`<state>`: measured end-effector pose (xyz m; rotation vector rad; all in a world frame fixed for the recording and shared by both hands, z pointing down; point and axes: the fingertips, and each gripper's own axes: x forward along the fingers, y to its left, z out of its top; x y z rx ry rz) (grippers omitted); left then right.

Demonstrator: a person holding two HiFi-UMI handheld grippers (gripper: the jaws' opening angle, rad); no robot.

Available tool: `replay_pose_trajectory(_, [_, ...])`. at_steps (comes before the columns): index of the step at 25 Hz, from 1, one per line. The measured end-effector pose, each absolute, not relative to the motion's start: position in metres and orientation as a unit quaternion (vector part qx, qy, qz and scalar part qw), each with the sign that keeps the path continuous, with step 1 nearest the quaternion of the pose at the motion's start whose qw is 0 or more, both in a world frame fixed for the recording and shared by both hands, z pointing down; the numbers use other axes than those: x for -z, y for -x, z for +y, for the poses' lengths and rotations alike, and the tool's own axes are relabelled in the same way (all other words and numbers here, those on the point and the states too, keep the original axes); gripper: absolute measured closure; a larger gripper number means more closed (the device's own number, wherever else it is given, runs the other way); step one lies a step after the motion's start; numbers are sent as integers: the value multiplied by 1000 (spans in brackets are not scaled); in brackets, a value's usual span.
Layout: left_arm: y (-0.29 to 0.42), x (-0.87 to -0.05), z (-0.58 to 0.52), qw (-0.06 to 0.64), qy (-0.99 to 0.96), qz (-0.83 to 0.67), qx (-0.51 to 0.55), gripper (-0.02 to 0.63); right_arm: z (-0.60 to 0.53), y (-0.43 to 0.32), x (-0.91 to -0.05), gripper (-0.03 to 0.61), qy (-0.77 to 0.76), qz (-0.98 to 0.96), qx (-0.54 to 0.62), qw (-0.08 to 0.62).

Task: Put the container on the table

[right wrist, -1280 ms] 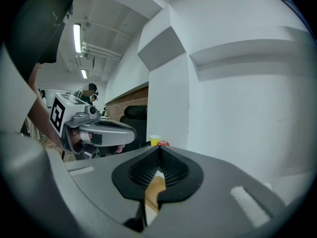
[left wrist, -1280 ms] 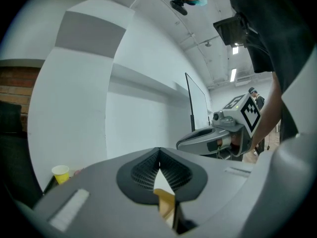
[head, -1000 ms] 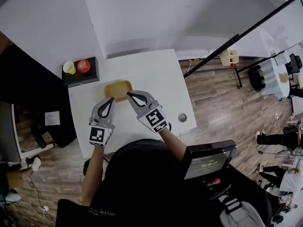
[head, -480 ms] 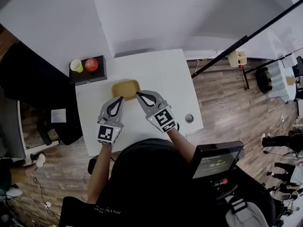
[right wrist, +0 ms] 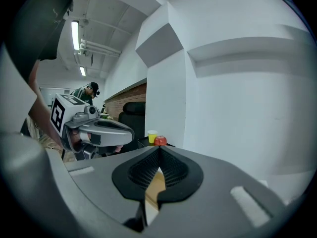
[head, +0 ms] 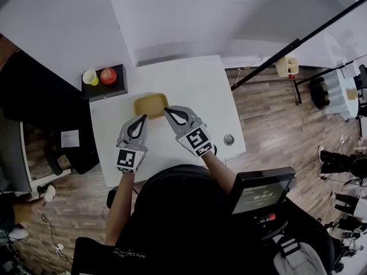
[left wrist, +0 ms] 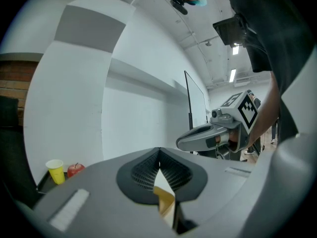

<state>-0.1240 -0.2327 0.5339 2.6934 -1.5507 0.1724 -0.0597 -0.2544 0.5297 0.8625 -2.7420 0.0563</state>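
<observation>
Left tongs (head: 144,118) and right tongs (head: 166,110) each clamp the container's (head: 150,103) rim. It is near the desk's (head: 198,85) far-left corner.

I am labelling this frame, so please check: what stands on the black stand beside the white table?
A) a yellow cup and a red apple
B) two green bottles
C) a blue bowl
A: the black stand carries a yellow cup and a red apple.

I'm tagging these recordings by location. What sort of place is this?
Probably a lab or studio set up for recording demos: a white table on wood flooring, a timer screen beside the person, and a black stand pole slanting across.
</observation>
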Motion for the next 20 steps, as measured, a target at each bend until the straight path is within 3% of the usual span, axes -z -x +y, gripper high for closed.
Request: replay_pose_trajectory(20, [122, -536, -231, 19, -867, -495, -56, 612, -242, 72, -539, 568, -266, -951, -13, 157])
